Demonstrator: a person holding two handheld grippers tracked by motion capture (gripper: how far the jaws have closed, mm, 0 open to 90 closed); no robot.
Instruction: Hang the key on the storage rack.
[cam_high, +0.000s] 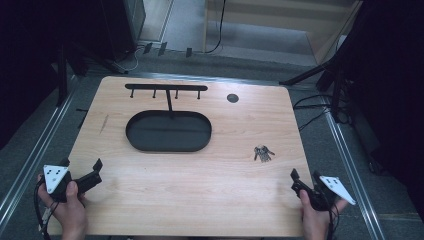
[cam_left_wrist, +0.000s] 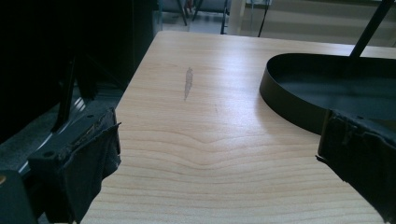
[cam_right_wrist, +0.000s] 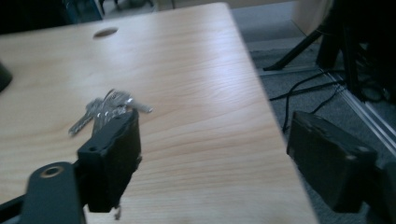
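Observation:
A bunch of silver keys (cam_high: 263, 153) lies on the wooden table (cam_high: 200, 200), right of centre; in the right gripper view the keys (cam_right_wrist: 108, 108) sit just beyond the left jaw. A black oval tray (cam_high: 168, 131) stands at the middle left, joined by a post to a black hook rack (cam_high: 166, 88) behind it; the tray's wall (cam_left_wrist: 299, 109) curves in the left gripper view. My left gripper (cam_high: 82, 168) rests open at the front left corner, nothing between its jaws. My right gripper (cam_high: 306, 178) hovers open at the front right edge, short of the keys.
A round cable hole (cam_high: 232, 98) lies at the table's back right. A pale scuff mark (cam_left_wrist: 188, 82) marks the wood left of the tray. Black stand legs and cables (cam_high: 320, 107) lie on the grey floor right of the table. Metal rails run along both sides.

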